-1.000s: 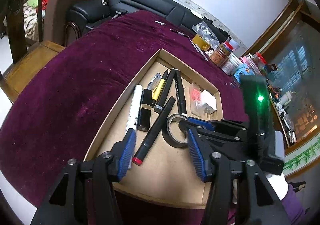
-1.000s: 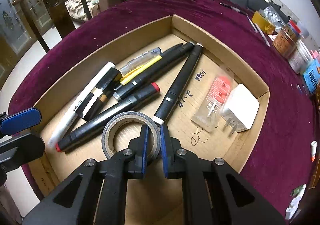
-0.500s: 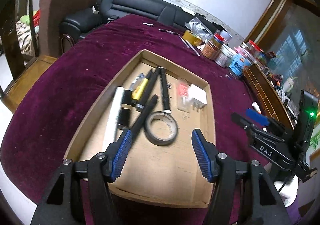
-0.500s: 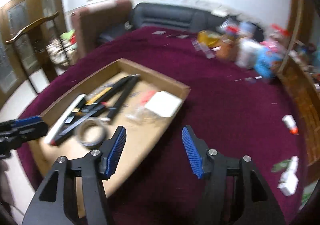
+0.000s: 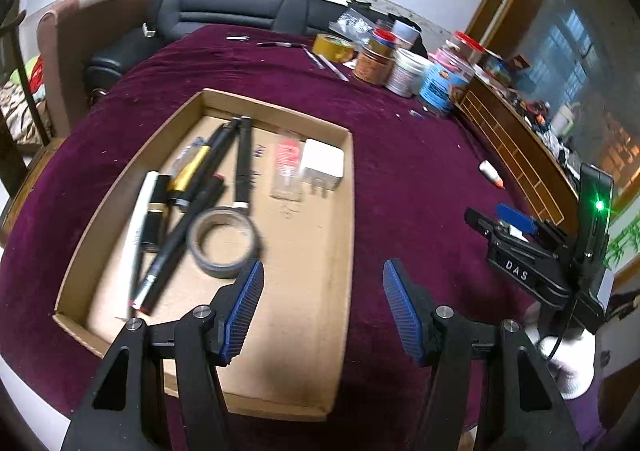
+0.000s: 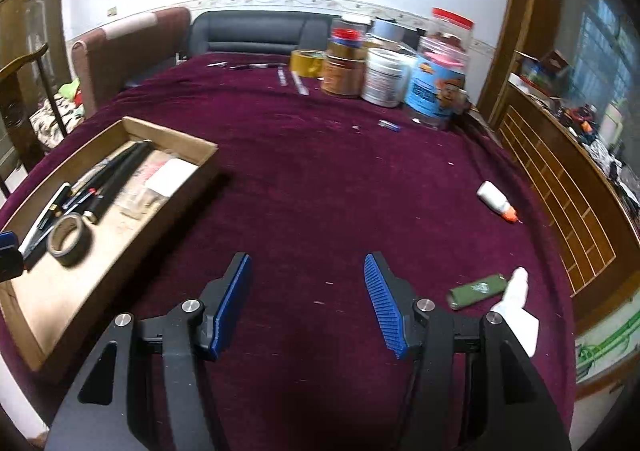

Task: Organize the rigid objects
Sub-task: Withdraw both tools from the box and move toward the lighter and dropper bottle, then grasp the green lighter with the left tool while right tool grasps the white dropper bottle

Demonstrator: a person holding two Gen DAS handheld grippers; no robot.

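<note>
A shallow cardboard tray (image 5: pixel 348 211) (image 6: pixel 120 251) on the purple tablecloth holds several pens and markers (image 5: pixel 208 175), a grey tape roll (image 5: pixel 224 243) (image 6: pixel 70 239), a white charger plug (image 5: pixel 322 167) and a small packet (image 5: pixel 286 167). My left gripper (image 5: pixel 322 311) is open and empty over the tray's right front edge. My right gripper (image 6: pixel 306 307) is open and empty above bare cloth to the right of the tray; it also shows in the left wrist view (image 5: pixel 512 227). A white glue bottle (image 6: pixel 496 199), a green lighter (image 6: pixel 476 291) and a white tube (image 6: pixel 516 307) lie on the cloth at right.
Jars, tins and a yellow tape roll (image 6: pixel 308 63) stand at the table's far side, with loose pens (image 6: pixel 256 66) nearby. A black sofa (image 6: pixel 256 35) and armchair (image 6: pixel 128 47) lie beyond. A wooden cabinet (image 6: pixel 560 179) borders the table's right edge.
My right gripper let go of the grey tape roll in the tray, opened, and swung right over the cloth. My left gripper pulled back and to the right, staying open.
</note>
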